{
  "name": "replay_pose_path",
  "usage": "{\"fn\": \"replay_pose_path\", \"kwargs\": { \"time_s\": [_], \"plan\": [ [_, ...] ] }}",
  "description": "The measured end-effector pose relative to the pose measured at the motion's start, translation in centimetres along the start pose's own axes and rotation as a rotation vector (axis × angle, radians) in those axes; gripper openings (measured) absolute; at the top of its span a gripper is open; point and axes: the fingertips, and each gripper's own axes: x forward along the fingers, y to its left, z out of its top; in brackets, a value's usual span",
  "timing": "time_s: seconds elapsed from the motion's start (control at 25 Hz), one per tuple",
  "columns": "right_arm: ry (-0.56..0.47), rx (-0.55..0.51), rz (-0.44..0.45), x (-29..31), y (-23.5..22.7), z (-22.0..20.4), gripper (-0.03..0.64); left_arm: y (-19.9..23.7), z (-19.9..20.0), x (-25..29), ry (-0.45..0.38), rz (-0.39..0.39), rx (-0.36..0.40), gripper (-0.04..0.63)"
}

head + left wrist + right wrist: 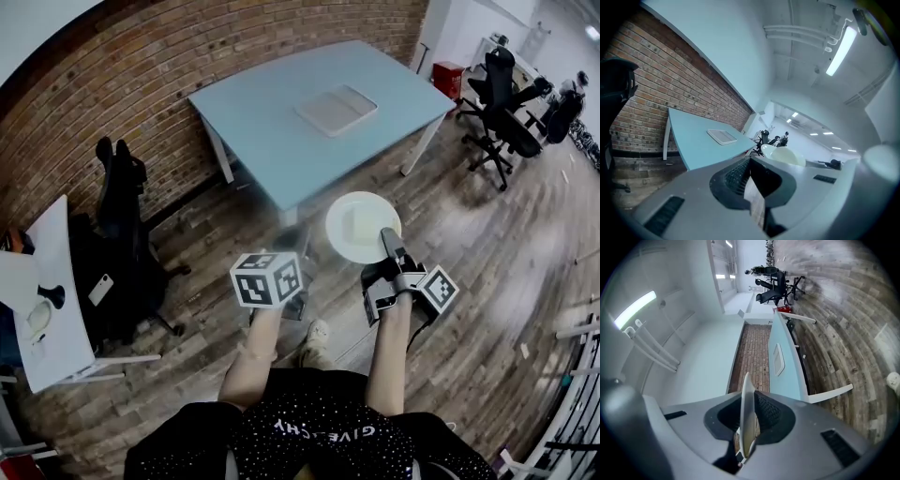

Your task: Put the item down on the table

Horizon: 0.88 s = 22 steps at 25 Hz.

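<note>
A round white plate (359, 225) hangs over the wooden floor, just short of the light blue table (272, 131). My right gripper (387, 242) is shut on the plate's near rim. In the right gripper view the plate (746, 399) stands edge-on between the jaws of that gripper (749, 416). My left gripper (279, 275), with its marker cube on top, is left of the plate and apart from it. In its own view the left gripper (751, 174) is shut with nothing in it, only a sliver of floor showing, and the plate (783, 155) lies ahead to the right.
A flat white tray (337, 109) lies on the table near its middle. A brick wall (187, 52) runs behind the table. A black office chair (117, 211) and a white desk (52, 309) stand at left, with more chairs (502, 98) and a red box (447, 77) at right.
</note>
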Motion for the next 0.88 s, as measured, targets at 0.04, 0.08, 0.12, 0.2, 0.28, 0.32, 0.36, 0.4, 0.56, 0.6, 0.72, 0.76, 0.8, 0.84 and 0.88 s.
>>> {"fn": "replay_pose_path", "kwargs": {
  "time_s": [0.04, 0.08, 0.12, 0.2, 0.28, 0.32, 0.36, 0.4, 0.56, 0.6, 0.72, 0.76, 0.8, 0.84, 0.88],
  "plan": [
    [0.004, -0.001, -0.001, 0.8, -0.1, 0.7, 0.046, 0.0, 0.4, 1.0, -0.003, 0.002, 0.000, 0.011],
    [0.006, -0.003, -0.001, 1.6, -0.1, 1.5, 0.046, 0.0, 0.9, 2.0, -0.005, 0.003, 0.000, 0.011],
    [0.008, -0.004, 0.001, 2.4, -0.2, 2.3, 0.046, 0.0, 1.3, 3.1, -0.007, 0.004, 0.002, 0.011],
    [0.014, -0.005, 0.010, 4.0, -0.2, 3.8, 0.046, 0.1, 1.9, 5.1, -0.011, 0.007, 0.003, 0.011],
    [0.020, -0.007, 0.014, 5.2, -0.5, 5.2, 0.046, 0.4, 2.3, 7.1, -0.013, 0.013, 0.003, 0.011],
    [0.023, -0.008, 0.013, 5.8, -0.7, 5.8, 0.046, 0.5, 2.4, 8.0, -0.014, 0.015, 0.003, 0.012],
    [0.027, -0.009, 0.013, 6.3, -1.0, 6.4, 0.046, 0.5, 2.6, 8.8, -0.014, 0.016, 0.004, 0.011],
    [0.031, -0.010, 0.012, 6.8, -1.2, 6.9, 0.046, 0.5, 2.6, 9.6, -0.015, 0.017, 0.006, 0.011],
    [0.030, 0.006, 0.005, 8.9, -2.2, 9.6, 0.046, 0.5, 3.1, 12.8, -0.008, 0.021, 0.008, 0.011],
    [0.030, 0.010, 0.002, 9.6, -2.4, 10.3, 0.046, 0.7, 3.2, 13.7, -0.003, 0.025, 0.007, 0.011],
    [0.039, 0.017, 0.006, 10.8, -3.4, 11.2, 0.046, 1.8, 2.6, 15.3, 0.012, 0.050, 0.001, 0.011],
    [0.038, 0.022, 0.012, 11.0, -3.6, 11.5, 0.046, 2.0, 2.4, 15.7, 0.011, 0.056, -0.001, 0.011],
    [0.035, 0.026, 0.019, 11.2, -3.6, 11.9, 0.046, 2.1, 2.5, 16.0, 0.006, 0.057, 0.000, 0.011],
    [0.032, 0.029, 0.025, 11.5, -3.6, 12.3, 0.046, 2.1, 2.6, 16.3, 0.001, 0.057, 0.002, 0.011],
    [0.030, 0.029, 0.027, 11.8, -3.7, 12.7, 0.046, 2.1, 2.8, 16.6, -0.004, 0.058, 0.005, 0.011]
  ]
}}
